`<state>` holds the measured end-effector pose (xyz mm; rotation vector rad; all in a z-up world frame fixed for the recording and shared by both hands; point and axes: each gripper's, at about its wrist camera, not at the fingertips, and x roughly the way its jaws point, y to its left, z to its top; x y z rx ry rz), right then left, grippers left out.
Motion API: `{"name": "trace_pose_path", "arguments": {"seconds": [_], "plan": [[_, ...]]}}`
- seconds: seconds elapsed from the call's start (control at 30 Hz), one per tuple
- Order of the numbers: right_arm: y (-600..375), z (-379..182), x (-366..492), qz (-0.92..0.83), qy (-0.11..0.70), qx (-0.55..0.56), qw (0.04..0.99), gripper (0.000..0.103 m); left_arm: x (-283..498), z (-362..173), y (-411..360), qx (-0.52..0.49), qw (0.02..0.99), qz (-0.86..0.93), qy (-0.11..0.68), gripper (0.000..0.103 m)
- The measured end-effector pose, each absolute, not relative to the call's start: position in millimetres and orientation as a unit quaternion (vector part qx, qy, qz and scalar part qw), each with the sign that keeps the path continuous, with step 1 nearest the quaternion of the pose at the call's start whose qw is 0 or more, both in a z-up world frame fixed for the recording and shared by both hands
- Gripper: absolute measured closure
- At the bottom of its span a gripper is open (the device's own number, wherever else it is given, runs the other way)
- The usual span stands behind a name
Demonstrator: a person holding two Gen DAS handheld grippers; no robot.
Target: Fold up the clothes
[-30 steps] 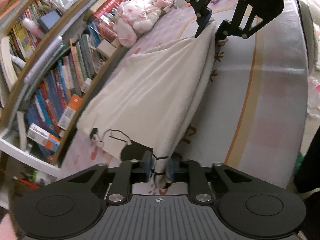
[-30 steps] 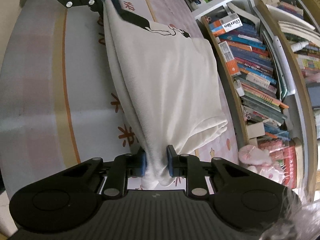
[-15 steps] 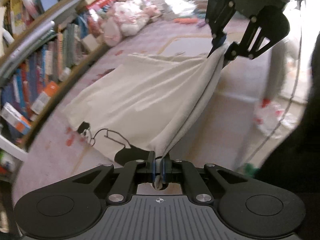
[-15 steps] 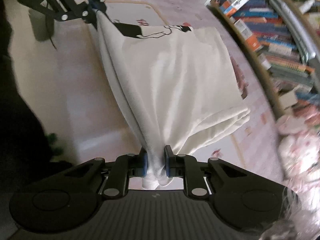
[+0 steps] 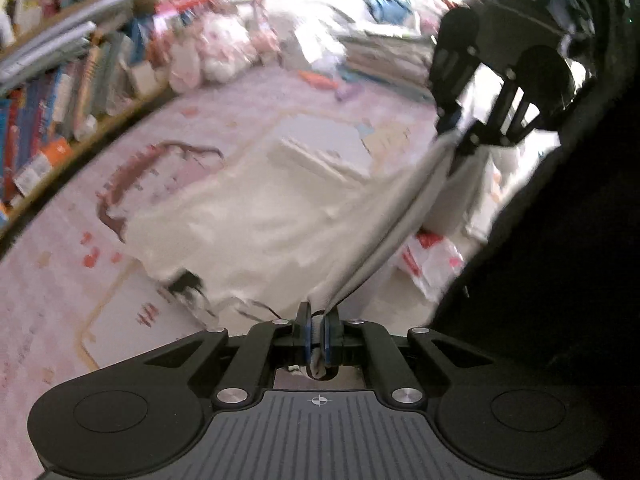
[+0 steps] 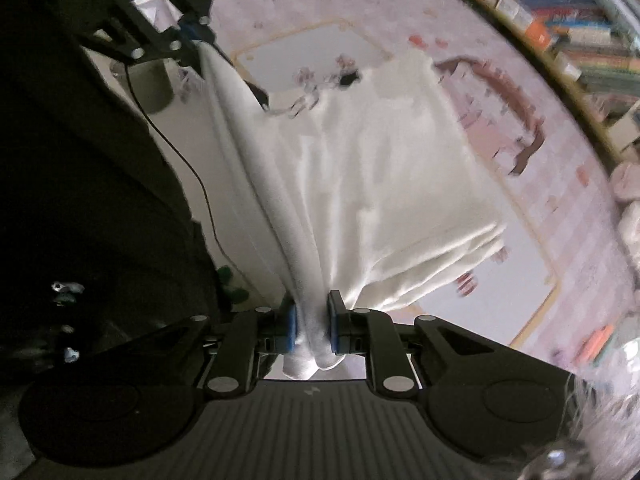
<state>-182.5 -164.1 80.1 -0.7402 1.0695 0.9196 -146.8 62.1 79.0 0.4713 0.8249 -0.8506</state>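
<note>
Left gripper (image 5: 318, 336) clamped on white garment (image 6: 360, 168) | right gripper (image 6: 312, 328) pinched same edge | held taut, likely for folding over mat (image 6: 560, 240)

Pink patterned rug (image 5: 60, 312) spreads underneath, a bookshelf (image 5: 48, 92) packed with books at ten o'clock, pink plush toys (image 5: 208, 60) at eleven, a red-and-white plastic bag (image 5: 430, 256) at three.

garment (image 6: 360, 184) on rug (image 6: 532, 264) | bookshelf (image 6: 568, 32) beyond rug
</note>
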Motion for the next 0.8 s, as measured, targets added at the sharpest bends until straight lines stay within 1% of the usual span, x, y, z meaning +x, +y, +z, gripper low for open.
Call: {"name": "trace_pose_path", "arguments": {"seconds": [0.2,0.33,0.43,0.6,0.8], "plan": [[-173.7,117.1,-144.9,0.390,0.431,-0.326,0.746,0.090,-102.9,108.1,65.8,0.179,0.835,-0.382,0.354,0.098],[-180.5,115.6,-114.5,0.390,0.423,-0.320,0.752,0.090,-78.4,117.9,62.9,0.167,0.843,-0.374,0.348,0.098],[-184.8,112.5,-90.3,0.391,0.420,-0.316,0.756,0.090,-56.7,117.8,59.0,0.170,0.841,-0.366,0.360,0.098],[-192.0,107.4,-49.9,0.394,0.414,-0.307,0.761,0.090,-11.6,102.2,52.1,0.175,0.833,-0.351,0.390,0.098],[-195.0,64.5,13.1,0.395,0.442,-0.281,0.755,0.090,41.9,61.1,43.7,0.174,0.820,-0.328,0.437,0.096]]}}
